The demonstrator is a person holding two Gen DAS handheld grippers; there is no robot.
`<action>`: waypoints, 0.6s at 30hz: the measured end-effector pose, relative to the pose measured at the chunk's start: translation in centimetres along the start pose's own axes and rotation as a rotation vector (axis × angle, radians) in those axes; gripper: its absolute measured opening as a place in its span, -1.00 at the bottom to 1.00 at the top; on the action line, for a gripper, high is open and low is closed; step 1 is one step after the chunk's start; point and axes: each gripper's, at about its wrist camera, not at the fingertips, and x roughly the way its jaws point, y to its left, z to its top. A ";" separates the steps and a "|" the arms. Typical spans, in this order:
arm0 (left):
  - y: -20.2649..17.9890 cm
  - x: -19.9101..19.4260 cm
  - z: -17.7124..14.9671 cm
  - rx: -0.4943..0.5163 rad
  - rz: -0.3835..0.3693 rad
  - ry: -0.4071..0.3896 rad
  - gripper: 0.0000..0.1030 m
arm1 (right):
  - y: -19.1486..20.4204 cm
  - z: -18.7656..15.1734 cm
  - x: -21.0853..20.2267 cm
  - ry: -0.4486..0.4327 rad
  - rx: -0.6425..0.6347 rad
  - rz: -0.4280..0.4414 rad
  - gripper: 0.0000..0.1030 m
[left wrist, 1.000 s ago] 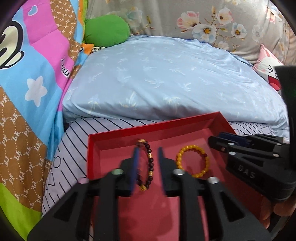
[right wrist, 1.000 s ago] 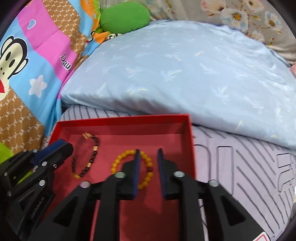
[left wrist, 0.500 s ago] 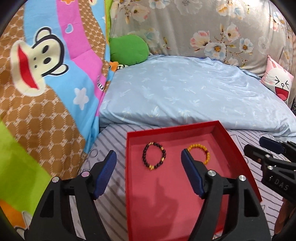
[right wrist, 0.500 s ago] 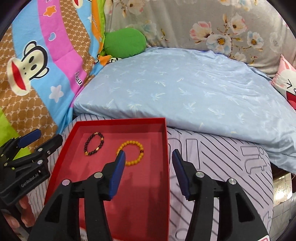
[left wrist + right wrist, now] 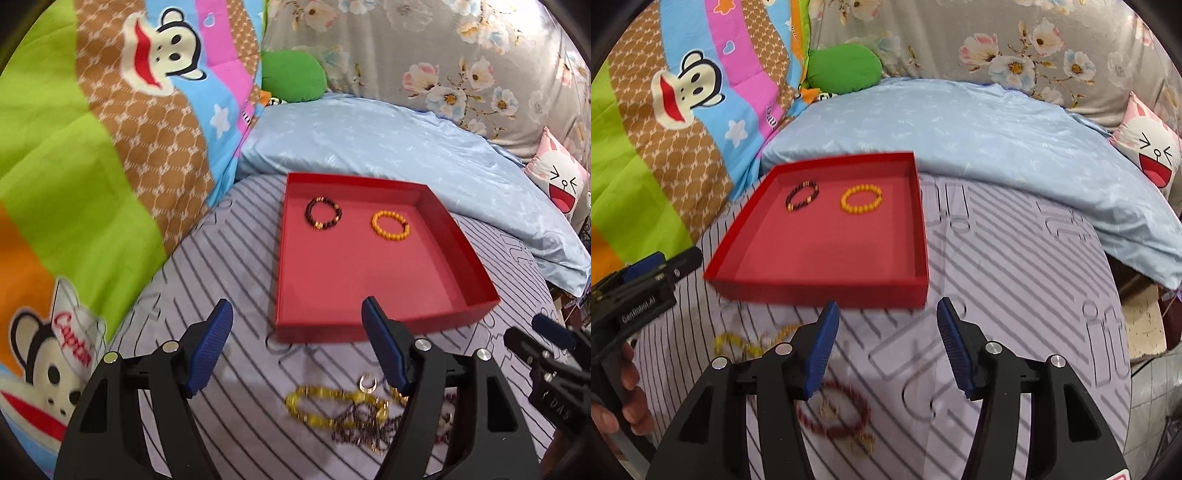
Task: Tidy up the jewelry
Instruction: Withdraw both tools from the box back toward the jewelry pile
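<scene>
So the dark beaded bracelet (image 5: 323, 213) and orange beaded bracelet (image 5: 390, 225) sit side by side in the shallow red cardboard tray (image 5: 458, 258), spaced so they don't tangle. Left gripper (image 5: 297, 347) and right gripper (image 5: 886, 347) both hang wide and empty over the leftover tangled jewelry pile (image 5: 347, 410) on the striped sheet (image 5: 236, 258), probably lining up the next grab.

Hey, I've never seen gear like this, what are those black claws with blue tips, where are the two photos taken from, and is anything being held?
Those are clamps a person holds, one per hand. Each photo comes from a camera on one clamp, looking along its fingers. The left hand-held gripper and the right hand-held gripper are both open and hold nothing. On the striped bedsheet sits a red tray with a dark bead bracelet and an orange bead bracelet inside. Nearer the cameras, loose jewelry lies on the sheet, blurred, including a yellow bead bracelet and a dark red one.
</scene>
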 end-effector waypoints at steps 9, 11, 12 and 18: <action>0.9 -1.2 -5.9 -0.020 -0.010 0.059 0.33 | 0.4 -6.1 -0.5 0.073 0.026 0.006 0.05; 0.8 -1.3 -7.4 -0.014 -0.019 0.084 0.33 | 0.5 -7.0 -0.6 0.083 0.026 0.007 0.05; 0.8 -1.4 -8.0 -0.010 -0.019 0.092 0.33 | 0.6 -7.4 -0.6 0.088 0.026 0.010 0.05; 0.2 -1.5 -10.4 -0.006 -0.035 0.136 0.33 | 1.2 -8.6 -0.5 0.111 0.011 0.012 0.05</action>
